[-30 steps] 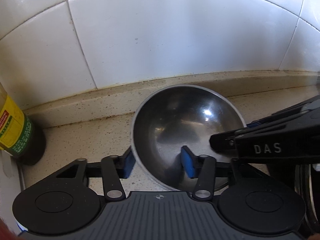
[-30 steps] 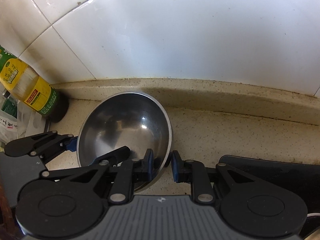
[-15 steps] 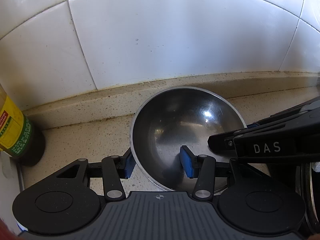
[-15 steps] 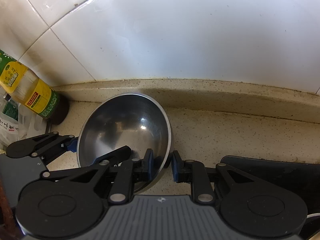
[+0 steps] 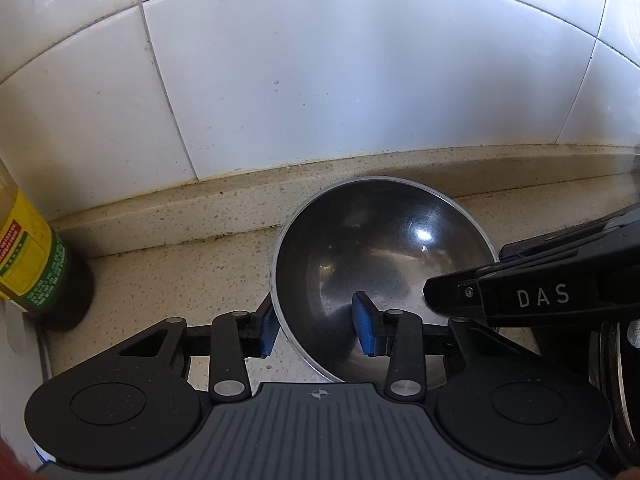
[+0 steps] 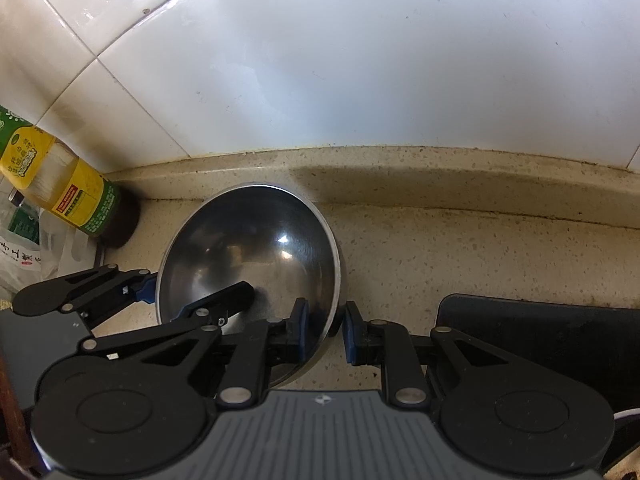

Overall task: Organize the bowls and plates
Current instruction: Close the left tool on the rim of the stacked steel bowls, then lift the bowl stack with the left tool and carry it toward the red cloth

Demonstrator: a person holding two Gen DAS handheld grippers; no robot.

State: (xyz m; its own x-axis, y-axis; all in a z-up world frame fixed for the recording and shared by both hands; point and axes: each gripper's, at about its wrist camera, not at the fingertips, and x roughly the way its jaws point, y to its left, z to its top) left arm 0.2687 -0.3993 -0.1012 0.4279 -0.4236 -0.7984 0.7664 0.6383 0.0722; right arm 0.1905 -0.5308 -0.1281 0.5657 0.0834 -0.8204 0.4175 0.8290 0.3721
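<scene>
My left tool is open, one pad inside the bowl and one outside its rim. My right tool is open across the other rim. The round steel bowl sits mouth-up on the worktop, near the tiled wall.

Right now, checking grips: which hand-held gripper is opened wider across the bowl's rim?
The left hand-held gripper; the right hand-held gripper nearly pinches the bowl.
</scene>
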